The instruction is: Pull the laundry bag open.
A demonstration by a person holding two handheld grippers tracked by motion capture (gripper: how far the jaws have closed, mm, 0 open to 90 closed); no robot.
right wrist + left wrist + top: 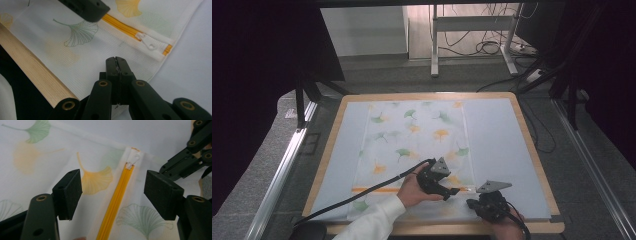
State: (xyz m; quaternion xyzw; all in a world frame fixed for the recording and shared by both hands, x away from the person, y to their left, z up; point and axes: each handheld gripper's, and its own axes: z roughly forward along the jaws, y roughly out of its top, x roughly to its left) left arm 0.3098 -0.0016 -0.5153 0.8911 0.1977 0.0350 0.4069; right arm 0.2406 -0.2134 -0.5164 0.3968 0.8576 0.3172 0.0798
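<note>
a: what's on my screen, biggest first?

b: the table with its wooden rim, covered by a pale blue sheet. on the sheet lies a white mesh bag printed with green and yellow leaves, flat, running from the far side towards me down the middle.

a: and the zip?

b: an orange zip crosses the bag near my edge of the table. its white slider sits at the right-hand end, close to the bag's corner – in the right gripper view i see the same slider just short of a white fabric end patch.

a: where are my grippers?

b: the left gripper is over the bag's near right part, my hand around its body. in its own view the left gripper's jaws stand wide apart, one on each side of the zip, gripping nothing – i can't tell whether the pads touch the cloth.

a: right one?

b: the right gripper is by the near right corner of the bag. its jaws are pressed together with no gap, tips over the mesh close to the bag's edge. whether any cloth is caught between them, i can't tell.
</note>
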